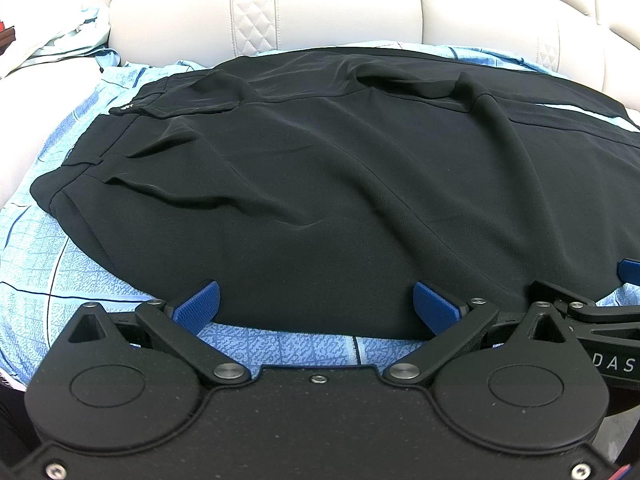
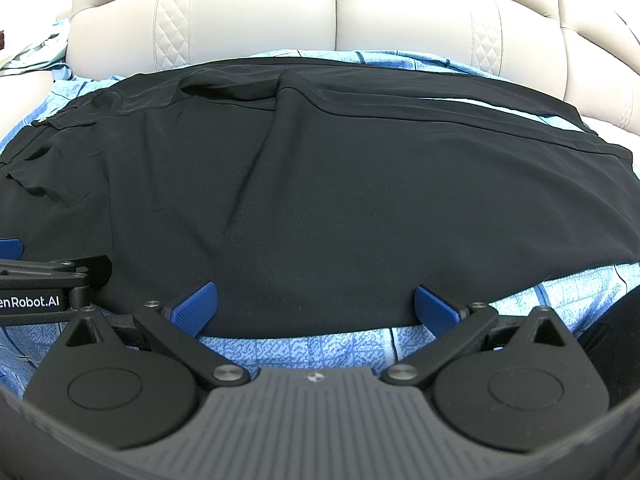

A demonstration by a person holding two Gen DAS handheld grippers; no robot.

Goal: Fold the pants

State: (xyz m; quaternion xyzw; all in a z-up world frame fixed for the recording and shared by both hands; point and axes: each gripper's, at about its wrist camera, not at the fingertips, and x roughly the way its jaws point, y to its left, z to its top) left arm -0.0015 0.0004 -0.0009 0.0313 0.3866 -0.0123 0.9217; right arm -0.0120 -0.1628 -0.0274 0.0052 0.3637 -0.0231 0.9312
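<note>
Just ahead of both hand-held grippers we have the black pants [image 1: 320,168] spread flat on a blue patterned sheet [image 1: 288,346] over a cream sofa [image 1: 256,4]. The waistband is off to the left of us and the legs run off to the right. It looks like they are already folded leg on leg, but we can't confirm that from these views.

Left hand-held gripper [image 1: 316,306]: jaws wide open, nothing held, blue pads [image 1: 198,304] straddling the near hem edge. Right hand-held gripper [image 2: 316,306]: same state, wide open and empty, sitting just to the right of the left one, also at the near edge. We judge this as pre-grasp for the next fold.

Risks from here:
- Fabric is thin and slippery-looking. If we pinch only the top layer, the lower layer stays behind and the fold comes out skewed.
- The sheet lies right under the edge, so closing too low grabs the sheet with the pants and drags the whole base.
- The two units are close together, nearly touching. With the waistband end and the leg end unsupported, a lift could let both ends sag and bunch.
- Wrinkles near the waistband [image 1: 120,152] and the ridge across the far side [image 1: 400,80] will get locked in if we fold without smoothing.
</note>
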